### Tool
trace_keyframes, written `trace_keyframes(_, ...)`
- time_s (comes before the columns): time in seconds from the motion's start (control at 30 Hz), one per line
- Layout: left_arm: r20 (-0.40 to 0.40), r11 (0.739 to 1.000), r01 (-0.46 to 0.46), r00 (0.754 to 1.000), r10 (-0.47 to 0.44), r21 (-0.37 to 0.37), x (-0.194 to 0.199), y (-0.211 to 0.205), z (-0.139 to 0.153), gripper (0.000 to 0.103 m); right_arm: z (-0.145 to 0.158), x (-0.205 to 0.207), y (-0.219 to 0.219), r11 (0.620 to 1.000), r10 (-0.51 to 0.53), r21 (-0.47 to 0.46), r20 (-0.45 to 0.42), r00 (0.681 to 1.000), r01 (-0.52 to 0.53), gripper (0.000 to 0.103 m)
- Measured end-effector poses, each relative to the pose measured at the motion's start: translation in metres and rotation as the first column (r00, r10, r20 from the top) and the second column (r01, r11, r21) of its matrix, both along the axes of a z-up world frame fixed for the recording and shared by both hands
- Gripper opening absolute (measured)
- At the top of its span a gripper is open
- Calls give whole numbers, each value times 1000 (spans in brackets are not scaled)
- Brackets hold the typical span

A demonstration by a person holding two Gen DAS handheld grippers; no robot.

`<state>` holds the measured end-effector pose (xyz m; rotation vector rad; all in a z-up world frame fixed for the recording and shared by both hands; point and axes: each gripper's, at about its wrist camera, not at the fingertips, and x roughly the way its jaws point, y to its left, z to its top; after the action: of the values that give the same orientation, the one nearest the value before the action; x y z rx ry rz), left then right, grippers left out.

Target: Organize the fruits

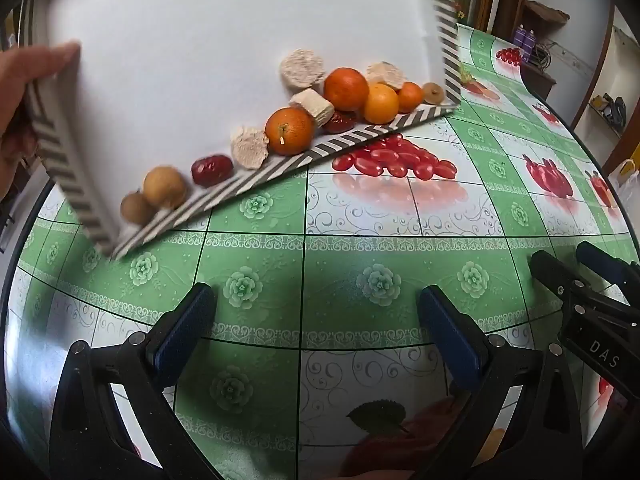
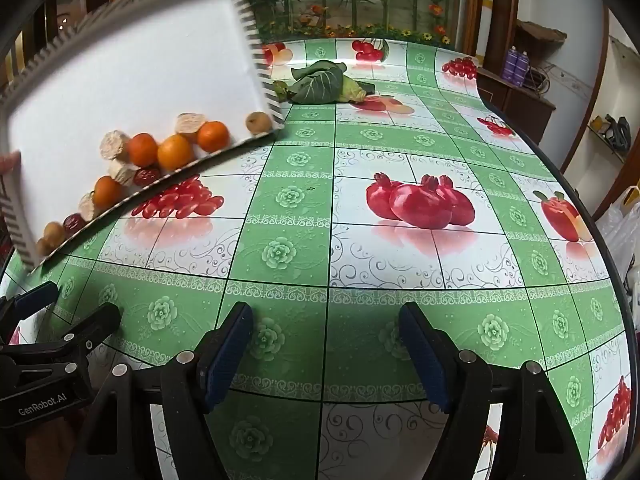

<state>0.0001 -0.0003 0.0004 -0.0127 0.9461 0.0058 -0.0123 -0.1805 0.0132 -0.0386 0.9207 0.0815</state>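
Note:
A hand [image 1: 28,76] holds a white tray [image 1: 200,60] with a grey striped rim, tilted above the table. Its load has slid against the low rim: several oranges [image 1: 289,131], dark red dates [image 1: 211,169], brown round fruits [image 1: 165,187] and beige crumbly chunks [image 1: 302,68]. The right wrist view shows the same tray [image 2: 120,80] and oranges [image 2: 175,152] at upper left. My left gripper [image 1: 316,300] hangs open over the tablecloth below the tray, nothing between its fingers. My right gripper [image 2: 326,316] is open too, beside it on the right, also seen as the right gripper [image 1: 564,254].
The table wears a green and white tablecloth [image 2: 288,240] printed with fruit pictures. Green cabbage leaves [image 2: 320,82] lie at the far end. A shelf with purple bottles [image 2: 516,66] and a plastic bag [image 2: 624,220] stand beyond the table's right edge.

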Motion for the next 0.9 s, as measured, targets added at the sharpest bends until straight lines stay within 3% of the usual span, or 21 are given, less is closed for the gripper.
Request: trace_keyframes(0.9,0,1000,0,1000,0,0,0,0,-1,103,2,-2,0,1000,2,0,-2,1000,-2,77)
